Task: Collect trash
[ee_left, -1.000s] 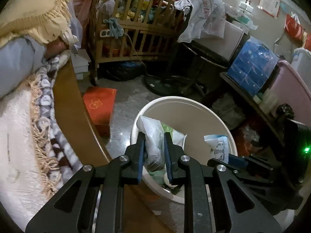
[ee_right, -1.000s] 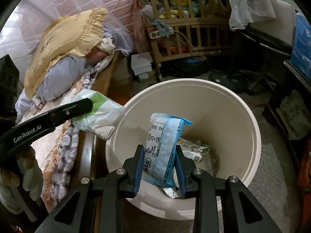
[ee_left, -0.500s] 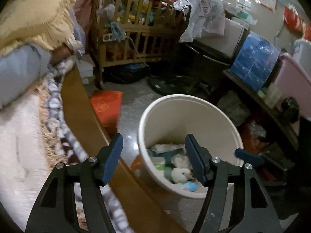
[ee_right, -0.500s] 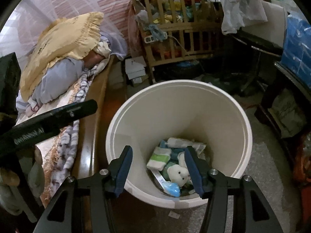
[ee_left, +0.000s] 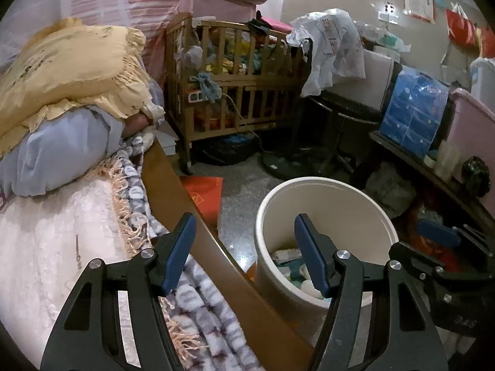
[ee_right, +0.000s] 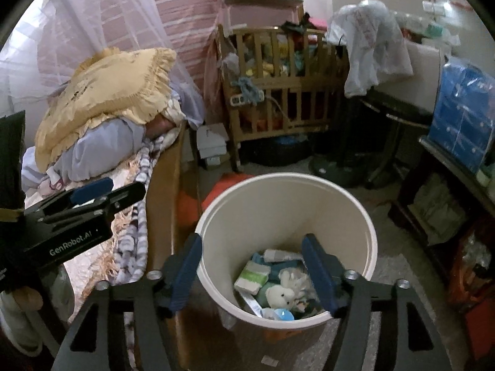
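The left gripper's finger is covering part of the trash in the white bucket; the crib's contents are blurring together; the bed is running off the frame.

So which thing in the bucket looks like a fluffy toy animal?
The small white plush animal, low in the white bucket. It is soft and furry with a little face. The green-and-white packet beside it and the blue wrappers around it are flat packaging.
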### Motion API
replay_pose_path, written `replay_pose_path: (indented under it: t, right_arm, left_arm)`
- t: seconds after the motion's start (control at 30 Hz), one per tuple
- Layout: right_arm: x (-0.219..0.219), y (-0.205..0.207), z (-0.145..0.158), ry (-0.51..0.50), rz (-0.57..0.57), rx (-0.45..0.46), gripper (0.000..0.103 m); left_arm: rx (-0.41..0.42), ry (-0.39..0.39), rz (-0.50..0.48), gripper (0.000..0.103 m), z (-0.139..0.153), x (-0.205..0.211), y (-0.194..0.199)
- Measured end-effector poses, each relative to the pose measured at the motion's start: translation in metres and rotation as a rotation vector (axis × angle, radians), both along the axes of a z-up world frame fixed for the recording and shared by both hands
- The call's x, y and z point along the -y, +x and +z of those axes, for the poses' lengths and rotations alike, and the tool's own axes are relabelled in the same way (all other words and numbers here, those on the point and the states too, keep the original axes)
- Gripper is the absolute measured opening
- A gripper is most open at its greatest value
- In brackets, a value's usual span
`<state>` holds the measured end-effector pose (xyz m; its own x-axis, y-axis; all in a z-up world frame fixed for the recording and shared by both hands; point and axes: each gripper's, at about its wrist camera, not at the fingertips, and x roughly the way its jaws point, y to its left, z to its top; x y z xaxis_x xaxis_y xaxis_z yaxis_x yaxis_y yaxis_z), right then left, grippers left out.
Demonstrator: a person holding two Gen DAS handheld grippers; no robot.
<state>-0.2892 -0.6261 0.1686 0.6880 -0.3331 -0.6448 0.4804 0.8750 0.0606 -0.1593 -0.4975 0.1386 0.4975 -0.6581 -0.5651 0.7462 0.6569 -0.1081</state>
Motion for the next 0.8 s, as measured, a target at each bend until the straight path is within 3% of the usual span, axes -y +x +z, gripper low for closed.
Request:
replay_pose_path:
  t: [0.8]
  right_arm:
    - [-0.012, -0.004, 0.005, -0.046, -0.037, 0.075, 0.070]
  left_arm:
    - [0.047, -0.022, 0.045, 0.065, -0.001, -0.017, -0.003]
